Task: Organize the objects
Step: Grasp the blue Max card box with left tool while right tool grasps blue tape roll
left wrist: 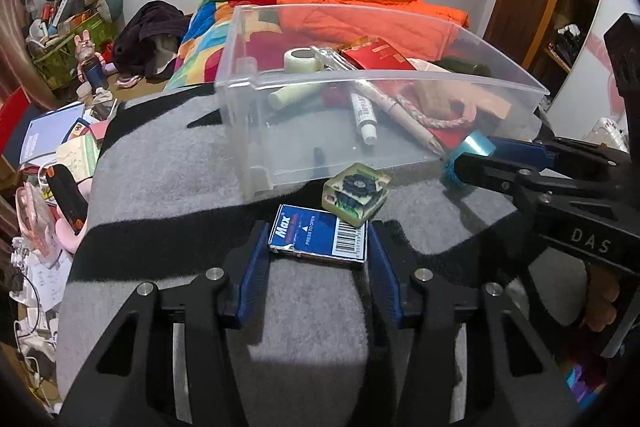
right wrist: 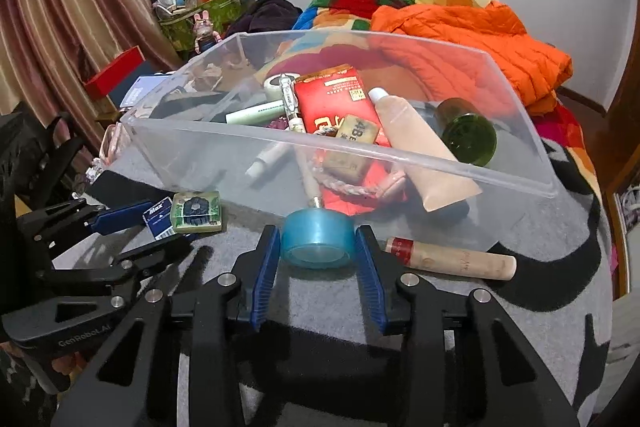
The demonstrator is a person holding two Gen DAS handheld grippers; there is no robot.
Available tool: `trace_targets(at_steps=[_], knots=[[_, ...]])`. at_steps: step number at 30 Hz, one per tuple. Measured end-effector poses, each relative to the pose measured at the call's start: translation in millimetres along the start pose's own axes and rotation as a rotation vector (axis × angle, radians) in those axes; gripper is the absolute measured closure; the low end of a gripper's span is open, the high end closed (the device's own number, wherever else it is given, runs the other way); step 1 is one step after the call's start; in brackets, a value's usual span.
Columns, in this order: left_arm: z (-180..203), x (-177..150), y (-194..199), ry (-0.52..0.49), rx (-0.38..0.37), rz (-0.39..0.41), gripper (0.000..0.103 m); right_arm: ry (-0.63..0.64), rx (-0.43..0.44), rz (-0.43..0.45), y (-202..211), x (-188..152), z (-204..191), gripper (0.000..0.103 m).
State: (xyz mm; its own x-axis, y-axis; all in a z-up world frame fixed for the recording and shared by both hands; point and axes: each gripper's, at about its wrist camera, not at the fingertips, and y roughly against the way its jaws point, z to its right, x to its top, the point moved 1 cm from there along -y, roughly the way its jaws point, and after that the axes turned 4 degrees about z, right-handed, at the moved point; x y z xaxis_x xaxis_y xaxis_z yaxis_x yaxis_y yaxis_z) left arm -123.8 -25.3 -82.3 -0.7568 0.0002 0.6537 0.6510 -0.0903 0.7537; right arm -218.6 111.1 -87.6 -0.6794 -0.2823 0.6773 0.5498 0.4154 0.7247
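Blue-padded left fingers (left wrist: pixel 318 251) clamp a blue Max box (left wrist: pixel 318 239); right fingers (right wrist: pixel 318 251) squeeze a translucent blue tape roll (right wrist: pixel 318 239).

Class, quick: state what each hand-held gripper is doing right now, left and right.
Left hand-held gripper: closed on the blue Max box.
Right hand-held gripper: closed on the blue tape roll.

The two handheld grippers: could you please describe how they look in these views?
Both the left gripper and the right gripper are matte black linkage frames with silver pivot pins and ribbed blue finger pads. One body is lettered "DAS", the other "GenRobot.AI". No cables or sleeves show.
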Motion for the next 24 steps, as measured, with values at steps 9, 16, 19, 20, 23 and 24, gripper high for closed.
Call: trace_targets(at_steps=[9,16,19,20,23,24], knots=[[-6.2,-11.4,29.5,0.044,0.007,0.041,0.054,0.021,0.012,0.024,14.0,-5.8,-7.4,0.067],[-4.0,-1.1,58.2,0.057,0.011,0.12,0.054,0.011,0.02,0.086,41.9,-1.8,-8.1,0.067],[-0.7,8.4,70.4,0.054,0.008,0.16,0.054,0.0,0.024,0.122,56.3,2.1,-6.1,0.067],[1.6,11.1,73.5,0.053,0.008,0.17,0.054,-0.004,0.025,0.132,60.4,3.3,-5.3,0.067],[4.9,21.5,80.9,0.048,0.003,0.204,0.054,-0.013,0.023,0.168,73.1,8.4,-1.4,0.067],[6.1,25.1,82.4,0.045,0.0,0.213,0.054,-0.018,0.021,0.182,77.8,11.2,0.6,0.067]])
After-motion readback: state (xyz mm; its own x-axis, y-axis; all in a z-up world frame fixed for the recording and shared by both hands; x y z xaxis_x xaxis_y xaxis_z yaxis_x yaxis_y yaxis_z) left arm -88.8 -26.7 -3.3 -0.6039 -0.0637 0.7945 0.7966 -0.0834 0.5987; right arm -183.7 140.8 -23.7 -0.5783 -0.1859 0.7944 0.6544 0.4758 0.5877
